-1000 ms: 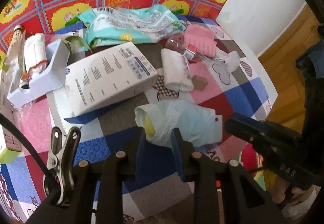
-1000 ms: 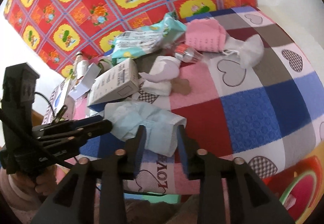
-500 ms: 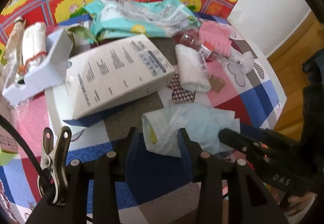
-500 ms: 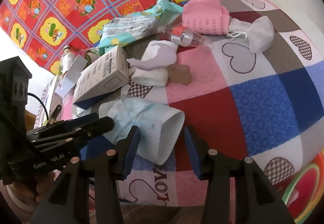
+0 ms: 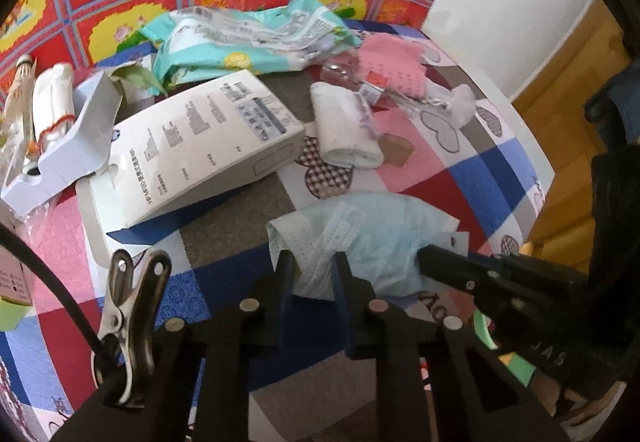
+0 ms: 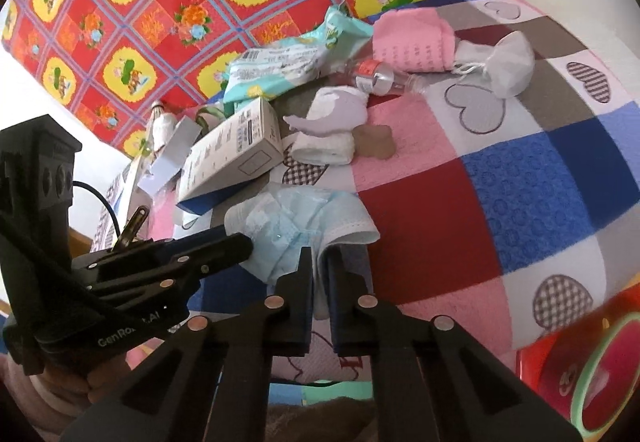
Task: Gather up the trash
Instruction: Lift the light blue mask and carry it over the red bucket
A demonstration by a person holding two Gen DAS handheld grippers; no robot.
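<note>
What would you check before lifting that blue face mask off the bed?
1. Left gripper pinching the blue mask; its jaws have just closed: ok.
2. Right gripper pinching the mask's other edge, also just closed: ok.
3. Mask clear of the white box: ok.
4. Nothing lying on the mask: ok.
5. A trash bin within reach: cannot tell.

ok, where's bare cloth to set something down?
Free: the blue and dark red squares right of the mask, out to the cloth's edge. Crowded: far left, around the box, wrapper, bottle and pink cloth.
</note>
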